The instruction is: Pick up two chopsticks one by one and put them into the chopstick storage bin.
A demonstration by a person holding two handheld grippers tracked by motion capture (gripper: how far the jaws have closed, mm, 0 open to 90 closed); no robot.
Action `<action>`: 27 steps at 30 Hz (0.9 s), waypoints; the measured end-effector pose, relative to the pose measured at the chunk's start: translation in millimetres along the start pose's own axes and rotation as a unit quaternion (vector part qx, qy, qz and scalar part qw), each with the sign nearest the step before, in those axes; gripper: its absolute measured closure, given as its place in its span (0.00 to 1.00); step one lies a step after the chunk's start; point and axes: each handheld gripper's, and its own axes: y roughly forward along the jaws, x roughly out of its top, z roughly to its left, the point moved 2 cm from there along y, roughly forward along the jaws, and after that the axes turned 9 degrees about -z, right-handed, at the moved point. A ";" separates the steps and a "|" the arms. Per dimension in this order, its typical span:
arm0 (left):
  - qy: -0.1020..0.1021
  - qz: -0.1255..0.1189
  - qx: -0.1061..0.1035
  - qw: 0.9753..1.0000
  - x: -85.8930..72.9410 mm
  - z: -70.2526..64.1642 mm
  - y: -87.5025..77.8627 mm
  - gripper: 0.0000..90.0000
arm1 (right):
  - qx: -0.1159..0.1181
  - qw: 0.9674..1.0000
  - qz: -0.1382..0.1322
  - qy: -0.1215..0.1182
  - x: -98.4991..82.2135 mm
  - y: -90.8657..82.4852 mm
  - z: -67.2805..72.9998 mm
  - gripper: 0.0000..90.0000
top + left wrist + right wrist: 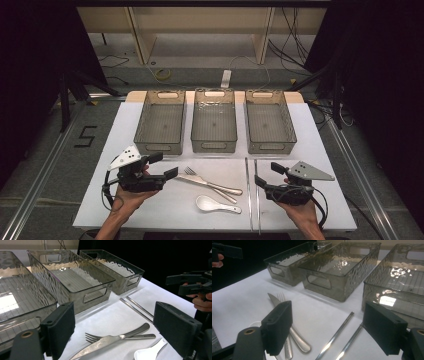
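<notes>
A steel knife (216, 186) lies crossed over a fork (192, 173) at the front middle of the white table (170, 212), with a white spoon (216, 204) just in front of them. Two metal chopsticks (251, 192) lie side by side to their right. My left gripper (164, 166) hovers left of the cutlery, open and holding nothing. My right gripper (268, 175) stands right of the chopsticks, also open with nothing between its pads. In the left gripper view the knife (107, 341), fork (91, 337) and spoon (147, 353) lie between and beyond the jaws.
Three clear grey bins stand in a row at the back of the table: left (154, 147), middle (214, 146), right (272, 147), all with nothing in them. Beyond the table are a floor with cables and a wooden shelf frame.
</notes>
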 end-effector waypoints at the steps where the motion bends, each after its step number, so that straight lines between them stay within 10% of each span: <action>1: -0.001 0.000 -0.001 1.000 0.0 -0.1 0.2 0.19 | 0.000 1.000 0.002 -0.001 -0.2 0.4 -0.2 0.27; 17: 0.000 -0.004 0.007 1.000 0.5 0.0 -0.8 0.19 | -0.012 0.998 0.058 -0.024 6.9 5.6 -0.2 0.28; 22: 0.001 -0.004 0.008 1.000 0.7 0.9 -1.1 0.19 | -0.041 0.983 0.162 -0.075 17.5 16.3 -2.3 0.30; 27: 0.004 -0.003 0.010 1.000 0.5 0.1 -0.2 0.19 | -0.057 0.960 0.255 -0.101 27.2 33.5 -4.7 0.31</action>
